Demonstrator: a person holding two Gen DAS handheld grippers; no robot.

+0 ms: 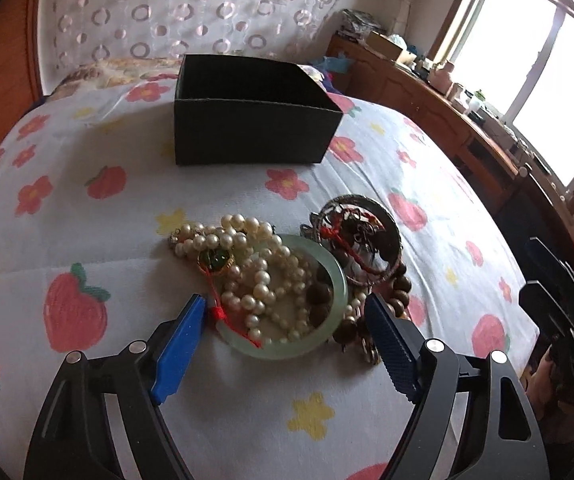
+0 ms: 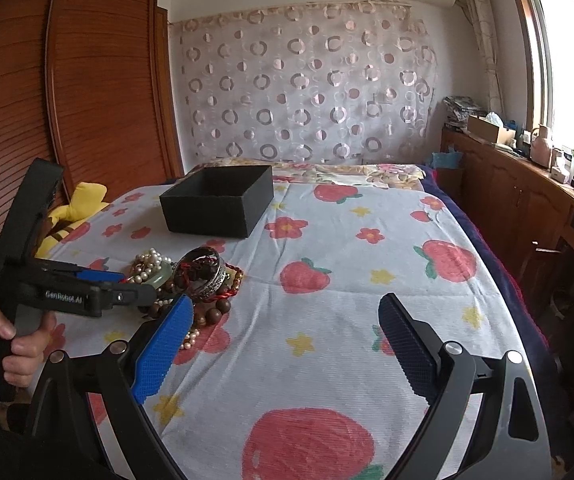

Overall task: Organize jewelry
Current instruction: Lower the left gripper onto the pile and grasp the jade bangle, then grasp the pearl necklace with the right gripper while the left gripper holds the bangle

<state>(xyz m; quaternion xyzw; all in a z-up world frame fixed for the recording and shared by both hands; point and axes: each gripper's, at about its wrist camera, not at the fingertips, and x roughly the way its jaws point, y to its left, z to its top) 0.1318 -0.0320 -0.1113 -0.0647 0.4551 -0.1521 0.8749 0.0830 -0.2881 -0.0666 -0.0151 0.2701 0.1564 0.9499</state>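
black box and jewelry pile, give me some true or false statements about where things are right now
1. The black box already holds the pearls. False: no jewelry shows in it; the pearls lie on the bedsheet.
2. Pearls lie across the green bangle. True.
3. The left gripper has its jaws on either side of the bangle. True.
4. The right gripper holds a bracelet. False: its jaws are open over bare sheet.
5. The box stands nearer the camera than the pile. False: it stands beyond it.
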